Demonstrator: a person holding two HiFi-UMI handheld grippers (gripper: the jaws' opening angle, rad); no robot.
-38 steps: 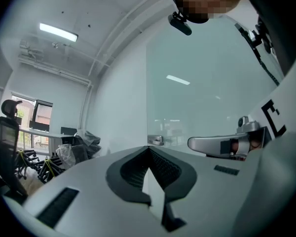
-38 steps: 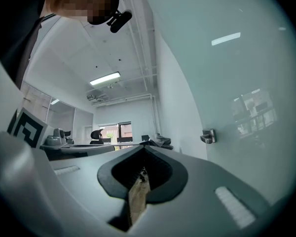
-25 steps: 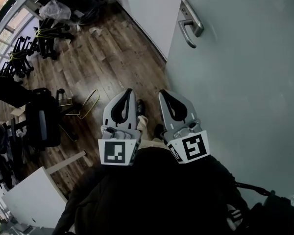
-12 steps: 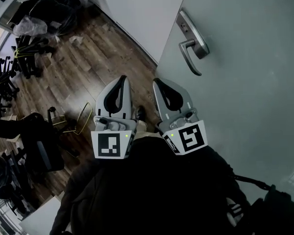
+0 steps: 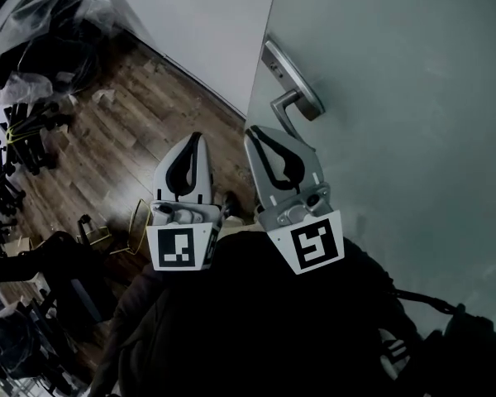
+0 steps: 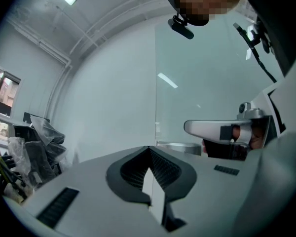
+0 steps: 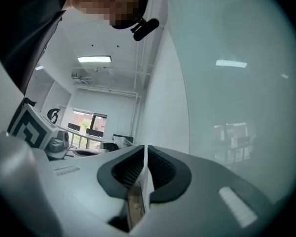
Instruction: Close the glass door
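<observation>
- We are holding the left gripper (image 5: 195,139) at the lower centre of the head view, with its jaws pressed together and nothing between them.
- We are holding the right gripper (image 5: 250,132) just beside it on the right, likewise clenched and empty. Its tips are lying near the door's edge, just below the metal lever handle (image 5: 291,98). We cannot tell whether it is touching the glass.
- The frosted glass door (image 5: 397,89) is filling the right half of the frame.
- A white wall (image 5: 207,31) is standing left of the door, and a wooden floor (image 5: 124,131) is spreading below it, with black office chairs (image 5: 12,139) crowding the far left.
</observation>
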